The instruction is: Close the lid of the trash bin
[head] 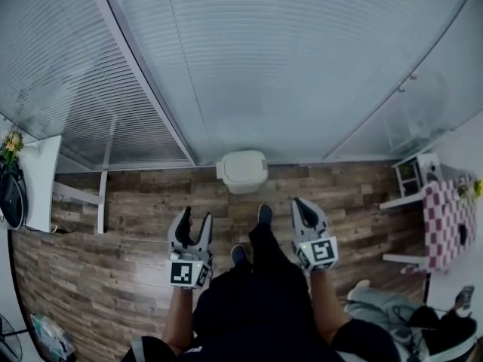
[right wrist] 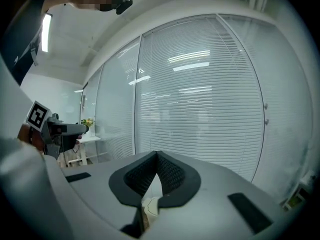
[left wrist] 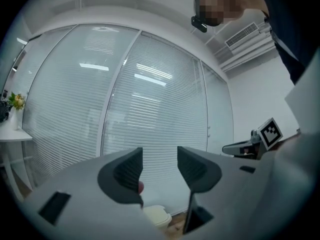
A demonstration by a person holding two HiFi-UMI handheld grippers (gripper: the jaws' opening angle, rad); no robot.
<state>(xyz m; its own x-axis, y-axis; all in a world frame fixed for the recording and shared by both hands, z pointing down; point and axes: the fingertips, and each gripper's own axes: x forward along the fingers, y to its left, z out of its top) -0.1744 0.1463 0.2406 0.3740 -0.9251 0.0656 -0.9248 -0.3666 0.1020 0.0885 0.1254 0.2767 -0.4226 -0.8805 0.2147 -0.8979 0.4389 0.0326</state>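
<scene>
1. Trash bin (head: 243, 173) stood against the blinds (head: 302, 66), ahead of you; lid (head: 243, 161) looked down already.
2. Your left gripper (head: 195, 218) gaped empty; right gripper (head: 303, 205) was clenched on nothing, both well clear.
3. Likely nothing left.

left tool (head: 195, 218) jaws apart, right tool (head: 300, 204) closed

Trash bin (head: 242, 172) on the floor (head: 143, 202) against the blinds (head: 302, 66), a table (head: 41, 181) far left.
</scene>
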